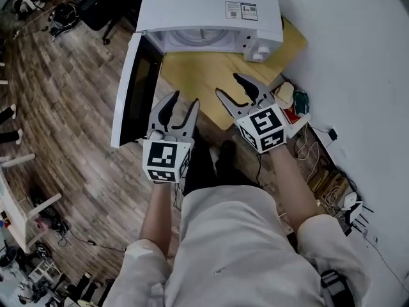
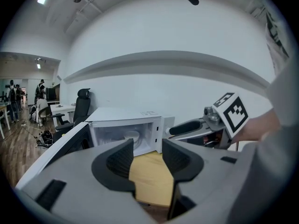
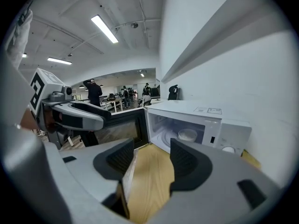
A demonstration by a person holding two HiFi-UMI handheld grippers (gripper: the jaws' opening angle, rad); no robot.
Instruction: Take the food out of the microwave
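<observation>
Left claw (image 1: 184, 101) and right claw (image 1: 229, 85) spread, empty, short of the open microwave (image 1: 204, 5).
I could clip the door (image 1: 131, 88) hanging open at left with my left claw, or strike the microwave's front edge with the right and tip the bowl (image 3: 188, 135) sitting inside.

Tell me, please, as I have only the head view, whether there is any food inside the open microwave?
Observer: The right gripper view shows a white bowl standing inside the microwave; what it holds cannot be seen.
Operator: Where in the cavity does it stand?
Observer: Upright on the cavity floor, right of the middle in both gripper views.
Operator: Is anyone close to the open door?
Observer: No, only far off: people stand among desks well beyond the door.
</observation>
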